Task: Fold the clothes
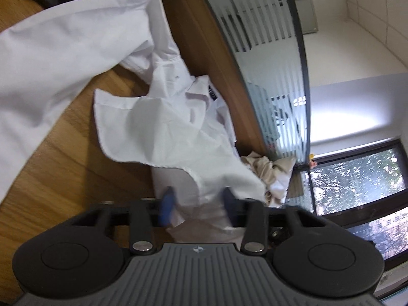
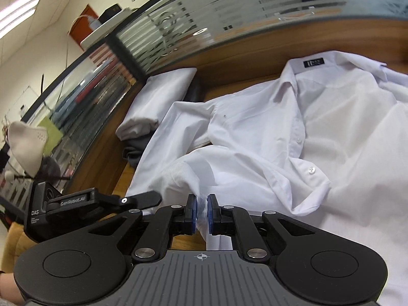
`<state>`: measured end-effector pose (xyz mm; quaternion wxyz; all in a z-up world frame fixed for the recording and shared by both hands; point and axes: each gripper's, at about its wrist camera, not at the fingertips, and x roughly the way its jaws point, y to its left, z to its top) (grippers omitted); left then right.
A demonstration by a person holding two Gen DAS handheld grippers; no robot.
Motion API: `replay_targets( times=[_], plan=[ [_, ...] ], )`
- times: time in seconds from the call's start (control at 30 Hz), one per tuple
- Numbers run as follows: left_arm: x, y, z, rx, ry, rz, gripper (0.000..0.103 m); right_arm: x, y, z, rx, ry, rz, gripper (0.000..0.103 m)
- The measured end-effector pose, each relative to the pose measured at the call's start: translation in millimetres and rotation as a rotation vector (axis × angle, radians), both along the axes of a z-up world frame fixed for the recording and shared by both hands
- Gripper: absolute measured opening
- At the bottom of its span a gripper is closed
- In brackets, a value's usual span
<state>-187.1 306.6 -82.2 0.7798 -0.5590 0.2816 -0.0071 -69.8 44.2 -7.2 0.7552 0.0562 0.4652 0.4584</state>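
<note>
A crumpled white shirt [image 1: 165, 127] lies on the wooden table [image 1: 71, 153], its collar with a dark label [image 1: 213, 93] toward the glass partition. In the blurred left wrist view my left gripper [image 1: 199, 204] is low over the shirt's near edge. Its fingers stand apart with a fold of fabric between them. The right wrist view shows the same shirt [image 2: 318, 127] spread out, buttons and collar label [image 2: 313, 62] facing up. My right gripper [image 2: 202, 211] is shut on a pinched bunch of the shirt's fabric near the front edge.
A folded white garment [image 2: 163, 97] and a dark one [image 2: 135, 153] lie at the table's left end. A beige cloth [image 1: 270, 170] is heaped by the frosted glass partition [image 2: 229, 25] along the far edge. Part of a person [image 2: 28, 150] shows at the left.
</note>
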Motion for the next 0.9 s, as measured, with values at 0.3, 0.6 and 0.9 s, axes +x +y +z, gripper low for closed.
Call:
replay_targets(
  times=[0.3,0.6,0.9],
  plan=[
    [1,2,41,0.199,0.050,0.015,0.001,-26,-54,9,-0.079,-0.115,-0.134,0.042],
    [-26,-8,47,0.450,0.170,0.007,0.001,-62,-162,-37,-0.230,-0.059,-0.590,0.052],
    [-38,-19,40,0.561,0.306,-0.025,0.001,-58,-218,-85,-0.066,0.158,-0.991,0.052]
  ],
)
